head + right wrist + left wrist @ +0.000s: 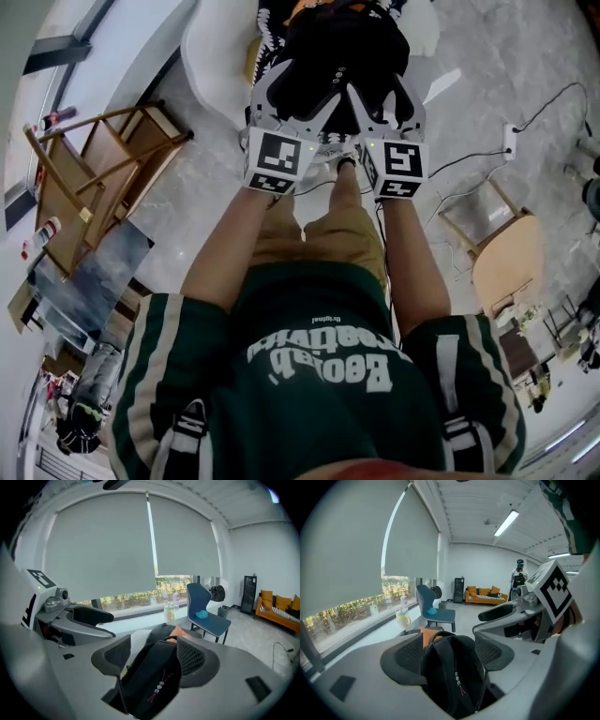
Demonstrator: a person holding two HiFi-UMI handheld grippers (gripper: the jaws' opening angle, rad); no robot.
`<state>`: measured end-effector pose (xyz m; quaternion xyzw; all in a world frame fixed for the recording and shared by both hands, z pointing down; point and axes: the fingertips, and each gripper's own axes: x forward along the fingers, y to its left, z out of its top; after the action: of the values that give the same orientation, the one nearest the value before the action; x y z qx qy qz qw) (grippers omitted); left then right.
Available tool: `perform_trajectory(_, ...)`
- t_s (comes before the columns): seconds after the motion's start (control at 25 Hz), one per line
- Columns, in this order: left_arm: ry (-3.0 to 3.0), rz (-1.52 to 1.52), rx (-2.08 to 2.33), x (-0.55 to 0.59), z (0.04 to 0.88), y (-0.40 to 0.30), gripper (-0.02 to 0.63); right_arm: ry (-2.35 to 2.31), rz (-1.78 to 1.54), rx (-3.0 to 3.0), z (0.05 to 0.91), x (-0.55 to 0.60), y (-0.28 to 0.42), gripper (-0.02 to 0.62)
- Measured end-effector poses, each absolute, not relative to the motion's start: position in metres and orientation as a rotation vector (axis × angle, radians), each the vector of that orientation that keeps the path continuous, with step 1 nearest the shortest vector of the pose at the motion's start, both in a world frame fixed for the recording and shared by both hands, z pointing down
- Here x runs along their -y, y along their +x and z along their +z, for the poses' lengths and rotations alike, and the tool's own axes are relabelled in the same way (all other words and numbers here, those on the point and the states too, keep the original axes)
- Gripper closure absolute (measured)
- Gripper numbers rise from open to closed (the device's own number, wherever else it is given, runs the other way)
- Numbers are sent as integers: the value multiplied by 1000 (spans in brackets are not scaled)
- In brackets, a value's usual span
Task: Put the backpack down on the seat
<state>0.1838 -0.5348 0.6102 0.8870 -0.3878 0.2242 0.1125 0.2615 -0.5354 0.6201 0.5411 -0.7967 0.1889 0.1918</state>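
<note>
Ahead: white seat (211, 56), partly hidden by backpack (342, 52). Backpack fills gap between jaws of our left gripper (449, 651) and right gripper (152, 660); grippers close side by side, no passage between them. Left: wooden chair (103, 159), we count it obstacle. Right: second chair (506, 262), cable (473, 159) across floor (192, 211). Open room: bare floor between us and wooden chair.

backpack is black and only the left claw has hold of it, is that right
Not only the left. The backpack is black, but the right claw grips it too: the right gripper view shows a strap clamped between its jaws, as the left gripper view does for the left claw.
</note>
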Motion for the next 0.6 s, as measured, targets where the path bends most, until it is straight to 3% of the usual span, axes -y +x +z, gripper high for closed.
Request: perform_trajectory(0.6, 2751, 518, 1009, 413, 451, 150, 262, 1571, 362, 2321, 447, 402, 224, 318)
